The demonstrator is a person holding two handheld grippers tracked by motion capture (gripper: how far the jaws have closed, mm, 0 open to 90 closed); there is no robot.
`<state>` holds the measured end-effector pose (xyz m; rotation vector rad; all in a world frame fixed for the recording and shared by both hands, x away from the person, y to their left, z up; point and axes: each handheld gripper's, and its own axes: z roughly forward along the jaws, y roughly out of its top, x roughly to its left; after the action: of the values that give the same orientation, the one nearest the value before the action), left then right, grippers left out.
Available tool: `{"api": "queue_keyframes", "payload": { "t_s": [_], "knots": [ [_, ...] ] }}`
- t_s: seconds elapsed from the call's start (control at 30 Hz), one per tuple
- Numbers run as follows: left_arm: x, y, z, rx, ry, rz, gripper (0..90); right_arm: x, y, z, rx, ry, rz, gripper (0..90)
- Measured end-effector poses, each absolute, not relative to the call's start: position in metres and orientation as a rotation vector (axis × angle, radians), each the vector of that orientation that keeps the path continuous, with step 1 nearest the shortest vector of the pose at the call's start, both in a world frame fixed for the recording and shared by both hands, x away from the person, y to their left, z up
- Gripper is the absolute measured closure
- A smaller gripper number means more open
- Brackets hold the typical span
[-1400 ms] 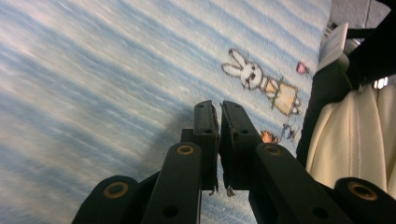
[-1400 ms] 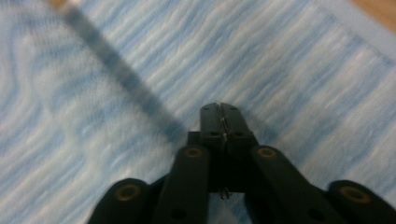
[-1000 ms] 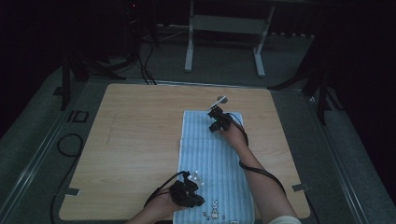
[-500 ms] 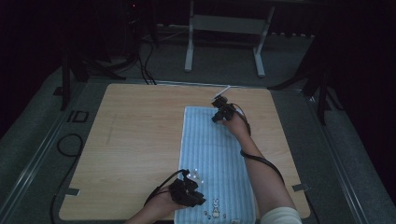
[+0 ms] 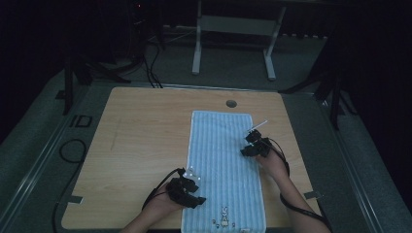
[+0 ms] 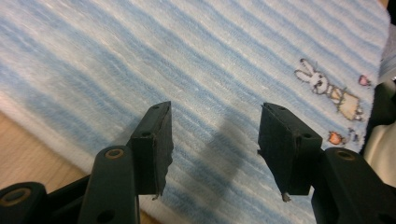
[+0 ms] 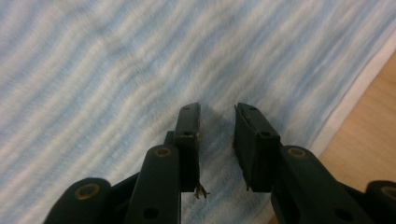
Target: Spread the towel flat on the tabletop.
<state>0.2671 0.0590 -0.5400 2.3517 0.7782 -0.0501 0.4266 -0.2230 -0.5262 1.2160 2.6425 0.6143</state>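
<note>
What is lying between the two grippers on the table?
In the high view, only the striped towel lies between the left gripper and the right gripper; that stretch of cloth is bare, with nothing on it.

I'm seeing a towel (image 5: pixel 221 165) striped pale blue and white on the light wood-grain table (image 5: pixel 141 145). At the towel's near end sits a little rabbit print (image 6: pixel 327 88); my grippers' jaws are black.
</note>
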Motion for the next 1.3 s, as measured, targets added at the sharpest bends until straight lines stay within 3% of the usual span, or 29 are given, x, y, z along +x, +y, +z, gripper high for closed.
{"api": "queue_keyframes", "payload": {
  "t_s": [0.77,1.07,1.3],
  "knots": [
    [0.286,0.03,-0.54,2.367,0.742,-0.027,44.5,0.455,-0.254,-0.526,1.338,2.567,0.624,68.6],
    [0.282,0.028,-0.531,2.361,0.782,0.023,39.3,0.444,-0.248,-0.518,1.299,2.556,0.643,55.3],
    [0.302,0.049,-0.514,2.3,0.884,0.107,37.7,0.434,-0.264,-0.499,1.305,2.521,0.715,53.1]
  ]
}}
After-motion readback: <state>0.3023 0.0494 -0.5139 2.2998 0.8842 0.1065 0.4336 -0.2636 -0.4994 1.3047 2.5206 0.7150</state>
